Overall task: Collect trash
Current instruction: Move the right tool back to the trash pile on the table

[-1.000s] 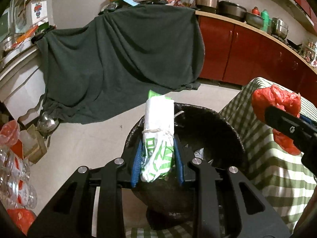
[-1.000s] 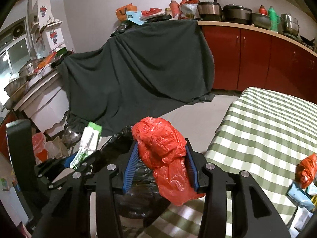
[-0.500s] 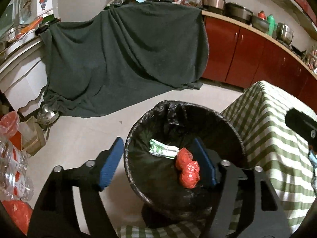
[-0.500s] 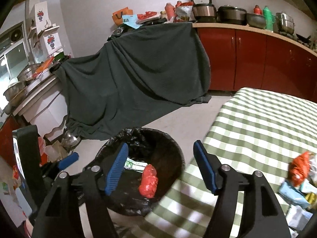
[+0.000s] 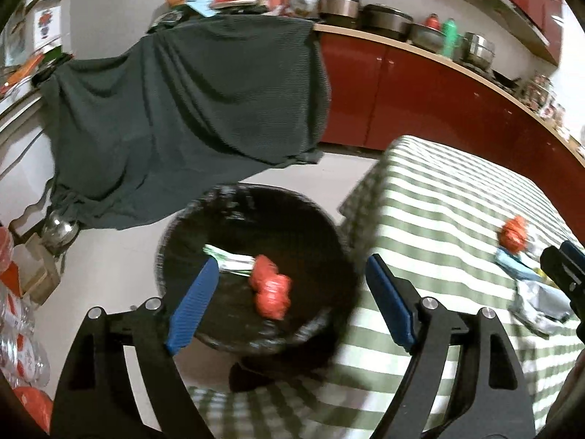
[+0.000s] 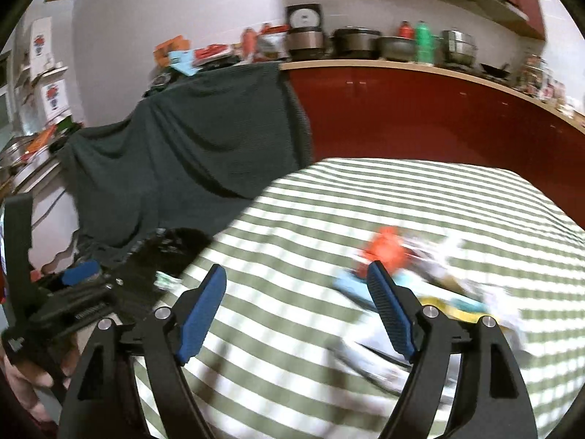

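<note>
Since a second ago, both loads have been released: the green-and-white printed wrapper (image 5: 228, 260) and the crumpled red plastic bag (image 5: 271, 291) now lie inside the round black-lined trash bin (image 5: 321, 219), set against the left edge of the green-checked desk (image 5: 438, 219). The left hand-held gripper (image 5: 290, 301) is spread wide and empty above the bin. The right hand-held gripper (image 6: 296, 311), likewise spread and empty, has been swung over the desk, where bare cloth lies between the edge and the blurred pile of remaining litter (image 6: 420, 278).

Black bin (image 5: 314, 219), red bag (image 5: 272, 287), green-and-white checked tablecloth (image 6: 299, 212).
</note>
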Tool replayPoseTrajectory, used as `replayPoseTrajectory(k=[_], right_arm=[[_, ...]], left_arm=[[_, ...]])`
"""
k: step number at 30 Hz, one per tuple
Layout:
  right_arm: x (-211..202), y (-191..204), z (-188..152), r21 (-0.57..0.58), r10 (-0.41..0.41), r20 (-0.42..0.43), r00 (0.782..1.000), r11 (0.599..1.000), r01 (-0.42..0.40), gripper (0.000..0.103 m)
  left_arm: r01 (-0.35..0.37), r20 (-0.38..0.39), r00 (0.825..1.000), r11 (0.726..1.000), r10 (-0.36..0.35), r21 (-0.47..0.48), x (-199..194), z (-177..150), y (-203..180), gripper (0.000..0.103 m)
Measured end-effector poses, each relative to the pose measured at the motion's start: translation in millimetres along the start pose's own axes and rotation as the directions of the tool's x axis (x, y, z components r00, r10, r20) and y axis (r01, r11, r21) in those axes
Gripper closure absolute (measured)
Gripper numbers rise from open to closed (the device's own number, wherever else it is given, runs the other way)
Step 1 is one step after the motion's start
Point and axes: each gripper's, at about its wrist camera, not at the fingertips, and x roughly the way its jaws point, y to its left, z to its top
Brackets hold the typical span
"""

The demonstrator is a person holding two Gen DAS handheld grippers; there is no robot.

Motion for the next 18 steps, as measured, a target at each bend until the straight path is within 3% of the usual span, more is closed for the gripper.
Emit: replayPoseTrajectory(k=[8, 13, 18], right_arm=[[-29, -66, -28, 0.061, -0.138, -0.017, 0.990, 0.988, 0.139, 0.026], [-35, -81, -41, 0.049, -0.143, -0.026, 0.989, 0.988, 0.144, 0.029], [-28, -87, -47, 0.033, -0.112, -0.041, 0.993, 0.993, 0.113, 0.040]], left_arm=[[0.069, -0.021, 0.998, 0.994, -0.067, 0.084, -13, -13, -58, 0.022], [0.088, -0.034, 0.996, 0.988, -0.085, 0.129, -18, -21, -89, 0.022], [0.077, -0.039, 0.997, 0.986, -0.072, 0.148, -19, -25, -102, 0.022]])
